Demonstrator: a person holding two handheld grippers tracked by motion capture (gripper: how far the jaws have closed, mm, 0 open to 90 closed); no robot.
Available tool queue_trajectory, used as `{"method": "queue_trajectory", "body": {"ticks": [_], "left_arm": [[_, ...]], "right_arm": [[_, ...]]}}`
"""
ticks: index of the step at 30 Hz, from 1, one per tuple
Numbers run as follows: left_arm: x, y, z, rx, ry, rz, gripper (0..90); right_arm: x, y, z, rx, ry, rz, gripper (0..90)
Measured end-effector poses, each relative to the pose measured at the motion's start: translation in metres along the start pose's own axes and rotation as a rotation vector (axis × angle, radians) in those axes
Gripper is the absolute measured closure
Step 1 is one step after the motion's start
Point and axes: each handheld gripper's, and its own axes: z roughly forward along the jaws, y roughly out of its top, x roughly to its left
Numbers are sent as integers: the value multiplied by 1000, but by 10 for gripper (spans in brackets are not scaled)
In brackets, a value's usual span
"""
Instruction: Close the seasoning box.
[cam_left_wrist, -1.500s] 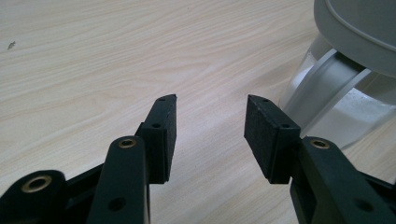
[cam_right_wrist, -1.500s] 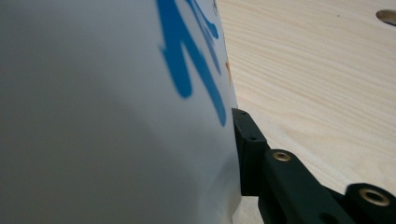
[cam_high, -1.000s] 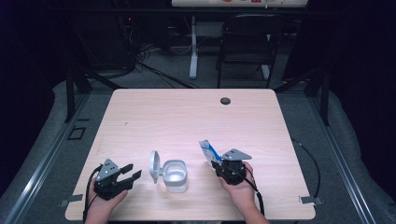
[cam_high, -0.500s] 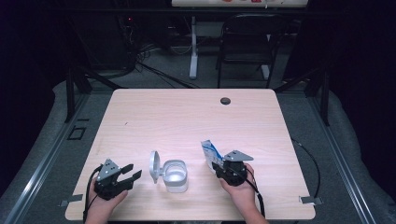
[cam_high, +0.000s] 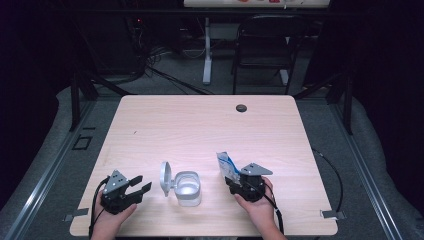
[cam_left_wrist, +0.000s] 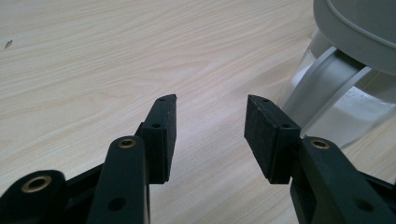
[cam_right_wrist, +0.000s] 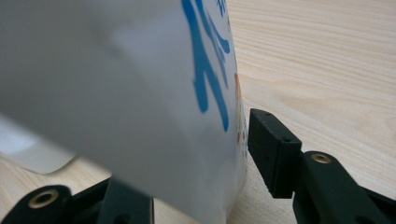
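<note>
- 1 clear container (cam_high: 188, 188) w/ hinged lid (cam_high: 165, 176) flipped up, near front edge of bench (cam_high: 200, 125), between the 2 grippers.
- Left gripper (cam_high: 139, 184) spread, nothing in it, just beside container's lid side; container close at the right in left gripper view (cam_left_wrist: 336, 102).
- Right gripper (cam_high: 231, 181) pinching 1 white-blue packet (cam_high: 226, 164), upright, right of container, not touching it.
- 1 dark round hole (cam_high: 241, 108) far across bench; nothing between packet & container.
</note>
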Motion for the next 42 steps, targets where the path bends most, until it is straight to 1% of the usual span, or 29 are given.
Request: {"method": "queue_trajectory", "body": {"ticks": [1,5,7,9,11,13,16,19,22,28,29,35,38,39,40,41,42], "left_arm": [[0,0,0,0,0,0,543],[0,0,0,0,0,3,543],[0,0,0,0,0,3,542],[0,0,0,1,0,3,541],[0,0,0,1,0,3,542],[0,0,0,1,0,2,541],[0,0,0,1,-1,3,541],[-1,0,0,1,-1,2,541],[-1,0,0,0,-1,1,541],[-1,0,0,1,0,1,541],[-1,0,0,-1,-2,-2,541],[-1,0,0,1,-2,-1,541],[-1,0,0,-1,-2,-1,541],[-1,0,0,7,-4,-2,541],[-2,0,1,-3,0,-2,541],[-1,0,0,7,-4,-1,541],[-1,0,0,-2,-4,-6,540]], "right_arm": [[0,-1,0,-7,0,7,531],[1,-2,-2,-6,3,-1,516],[1,-3,-2,-17,10,5,513],[1,-4,-4,-10,5,-7,511],[1,-4,-5,-3,4,-7,508],[1,-5,-6,-20,15,5,506],[1,-6,-7,-18,13,-2,501],[2,-6,-9,-19,23,-14,497],[2,-8,-10,-18,24,-15,495],[2,-9,-12,-33,29,-2,493],[1,-9,-13,-24,30,-6,493],[-1,-12,-20,-32,33,-7,493],[-1,-15,-23,-27,34,-6,493],[-2,-15,-24,-25,33,-11,493],[-2,-16,-25,-23,34,-6,493],[-2,-16,-25,-26,33,-6,493],[-2,-17,-26,-30,37,-2,493]]}}
